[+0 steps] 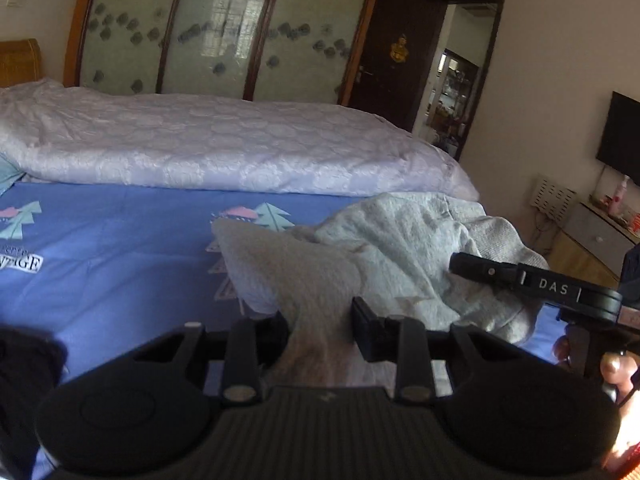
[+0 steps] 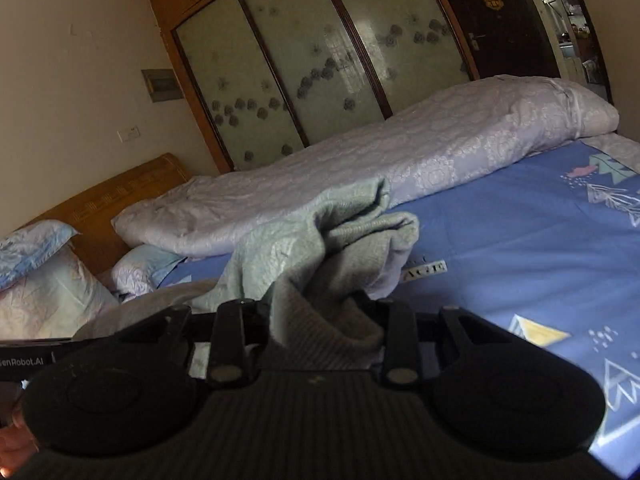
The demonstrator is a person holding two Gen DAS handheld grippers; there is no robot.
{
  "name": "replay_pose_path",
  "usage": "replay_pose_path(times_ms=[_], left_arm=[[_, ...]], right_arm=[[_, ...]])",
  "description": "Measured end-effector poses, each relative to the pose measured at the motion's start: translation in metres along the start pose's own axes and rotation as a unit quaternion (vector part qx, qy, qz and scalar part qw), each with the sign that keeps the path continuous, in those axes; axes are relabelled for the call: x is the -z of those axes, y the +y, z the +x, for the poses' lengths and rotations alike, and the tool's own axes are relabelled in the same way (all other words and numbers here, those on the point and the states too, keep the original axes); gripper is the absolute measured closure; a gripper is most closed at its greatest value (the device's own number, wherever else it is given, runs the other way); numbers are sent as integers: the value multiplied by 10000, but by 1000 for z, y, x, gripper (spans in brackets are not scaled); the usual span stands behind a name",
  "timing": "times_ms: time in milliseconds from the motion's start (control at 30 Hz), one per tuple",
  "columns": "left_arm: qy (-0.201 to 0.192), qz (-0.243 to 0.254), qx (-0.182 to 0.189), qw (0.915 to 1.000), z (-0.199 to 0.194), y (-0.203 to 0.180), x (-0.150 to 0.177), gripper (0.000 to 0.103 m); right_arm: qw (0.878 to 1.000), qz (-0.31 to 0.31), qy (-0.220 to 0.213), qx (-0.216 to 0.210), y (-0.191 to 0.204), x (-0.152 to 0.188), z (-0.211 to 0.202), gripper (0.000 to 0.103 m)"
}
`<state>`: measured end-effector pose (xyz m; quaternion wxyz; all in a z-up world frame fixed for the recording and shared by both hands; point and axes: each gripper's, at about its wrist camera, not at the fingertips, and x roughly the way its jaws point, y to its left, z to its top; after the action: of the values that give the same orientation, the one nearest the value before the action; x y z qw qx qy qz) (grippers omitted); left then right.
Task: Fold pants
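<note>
Between your left gripper fingers a band of the pale knit pants runs straight up from the gripper body, and the fingers stand on either side of it, closed in on the cloth as far as the bunching lets you judge. Your right gripper has the same garment: a ribbed edge, probably the waistband or a cuff, sits wadded between its fingers, which press in on it from both sides. Beyond both tools the rest of the pants hangs and heaps loosely over the blue sheet, just ahead of the fingertips and short of the lilac quilt rolled along the far side of the bed.

You seem to be at the spreading-out stage, so draw the two grips apart until the cloth between them goes taut and level, then lay it down flat on the blue sheet ahead of you before you fold. Keep both pinches firm; knit this thick slips if you ease off. Lift high enough that the trailing heap clears the sheet and untwists.

Much stays hidden. The cloth covers the pads on both tools, so you cannot confirm how deep either bite goes. Which part of the pants each gripper has is unclear, and neither leg can be traced through the heap. In the left view the right gripper's finger crosses the far right of the pile, and the pants' near edge drops below both frames
</note>
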<state>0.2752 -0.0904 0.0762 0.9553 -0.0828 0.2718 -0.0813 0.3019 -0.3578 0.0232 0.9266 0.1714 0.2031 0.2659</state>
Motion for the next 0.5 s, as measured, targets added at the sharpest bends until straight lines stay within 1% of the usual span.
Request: replay_pose_path(times_ms=[33, 100, 167, 200, 233, 267, 300, 333, 367, 433, 500], left_arm=[[-14, -65, -137, 9999, 22, 9, -4, 74], [77, -206, -390, 9990, 64, 28, -5, 73], [275, -321, -714, 9966, 111, 46, 3, 70], [435, -349, -894, 9944, 135, 54, 10, 66], [645, -368, -1089, 9913, 156, 61, 19, 63], [997, -433, -1376, 9845, 176, 74, 31, 63], [1178, -553, -1547, 9793, 186, 81, 42, 56], [1069, -731, -1498, 9802, 184, 85, 50, 54], [906, -851, -1451, 9816, 174, 86, 55, 54], [901, -753, -1503, 9816, 155, 80, 55, 52], [716, -688, -1654, 9812, 126, 75, 53, 52]], right_arm=[[10000, 79, 14, -32, -8, -4, 24, 66], [9997, 214, 138, -13, -24, -5, 70, 65], [9986, 330, 373, 180, -39, 9, 115, 64], [9974, 371, 516, 327, -46, 18, 134, 60], [9950, 379, 739, 562, -52, 31, 153, 57], [9905, 369, 1028, 832, -56, 44, 170, 52], [9853, 377, 1269, 1082, -61, 53, 182, 44], [9816, 452, 1363, 1262, -64, 62, 184, 41], [9839, 614, 1211, 1160, -68, 65, 176, 38], [9853, 888, 1082, 980, -71, 62, 156, 38], [9856, 924, 908, 1087, -66, 57, 129, 38]])
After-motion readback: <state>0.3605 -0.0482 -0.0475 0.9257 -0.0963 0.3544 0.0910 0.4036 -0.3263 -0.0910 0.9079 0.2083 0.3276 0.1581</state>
